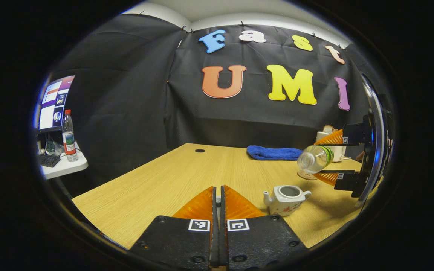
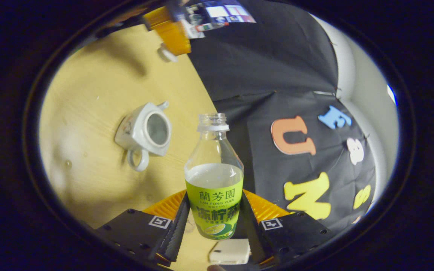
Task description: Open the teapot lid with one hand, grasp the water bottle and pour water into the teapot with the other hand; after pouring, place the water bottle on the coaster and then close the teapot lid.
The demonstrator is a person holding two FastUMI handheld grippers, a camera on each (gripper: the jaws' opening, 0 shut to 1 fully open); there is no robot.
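Observation:
The white teapot (image 1: pixel 286 199) stands open on the wooden table (image 1: pixel 164 177), its lid off. My right gripper (image 1: pixel 320 158) is shut on the clear water bottle (image 1: pixel 314 159), which lies tilted on its side above the table, right of the teapot. In the right gripper view the uncapped, green-labelled bottle (image 2: pixel 214 177) sits between my right gripper (image 2: pixel 214 203) fingers, its mouth beside the teapot (image 2: pixel 145 133), with no stream visible. My left gripper (image 1: pixel 218 190) is shut, and the right gripper view shows my left gripper (image 2: pixel 171 48) holding the small white lid (image 2: pixel 167 54) at its tip. A round coaster (image 1: pixel 307 175) lies under the bottle.
A folded blue towel (image 1: pixel 273 152) lies at the table's far edge, with a white object (image 1: pixel 335 148) to its right. A side table (image 1: pixel 64 167) at far left carries another bottle (image 1: pixel 69 135), a keyboard and a monitor. A dark cable hole (image 1: pixel 200 150) marks the tabletop.

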